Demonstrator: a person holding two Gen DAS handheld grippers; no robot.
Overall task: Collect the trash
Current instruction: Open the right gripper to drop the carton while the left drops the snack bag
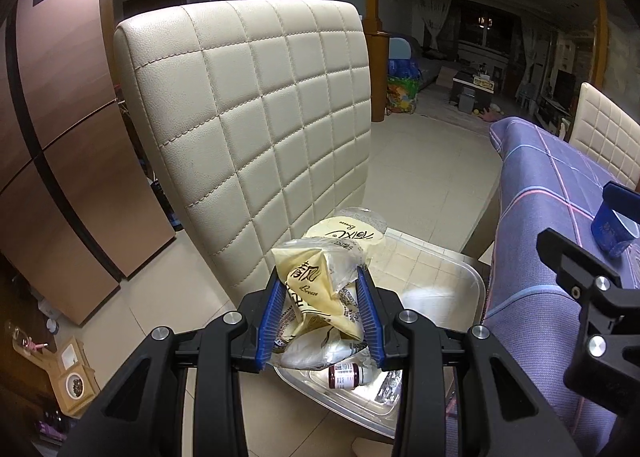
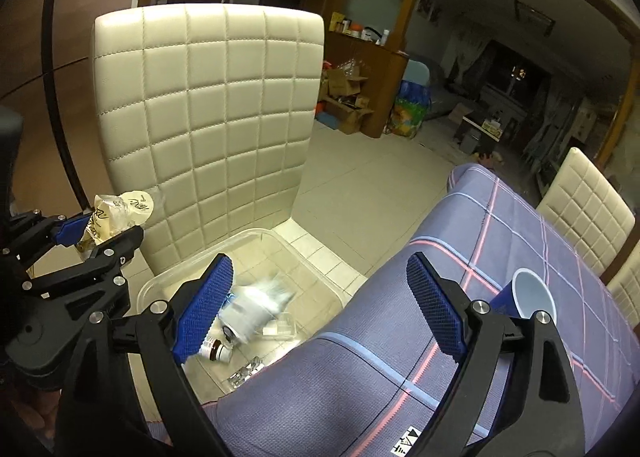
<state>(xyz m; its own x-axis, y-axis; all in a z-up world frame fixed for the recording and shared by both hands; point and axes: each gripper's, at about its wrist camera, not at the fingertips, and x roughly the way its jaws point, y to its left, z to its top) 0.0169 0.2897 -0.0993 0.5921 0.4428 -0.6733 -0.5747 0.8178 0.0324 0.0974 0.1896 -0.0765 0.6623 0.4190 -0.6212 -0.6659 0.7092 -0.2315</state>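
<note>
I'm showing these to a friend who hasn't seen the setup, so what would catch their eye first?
Probably the left gripper squeezing a crumpled yellow snack wrapper above the clear plastic bin on the floor. Behind the bin rises a big cream quilted chair back. To the right, a blue paper cup lies on the purple plaid tablecloth, beyond the open right gripper.

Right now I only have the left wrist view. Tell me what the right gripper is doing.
Observer: The right gripper is open, with nothing between its pads.
Operator: Say what lies under it.
Observer: A blurred white item lies in the clear bin, just beyond its left pad.
Operator: Give me the blue cup's state.
Observer: The blue cup lies tipped on the tablecloth, its white inside empty.
</note>
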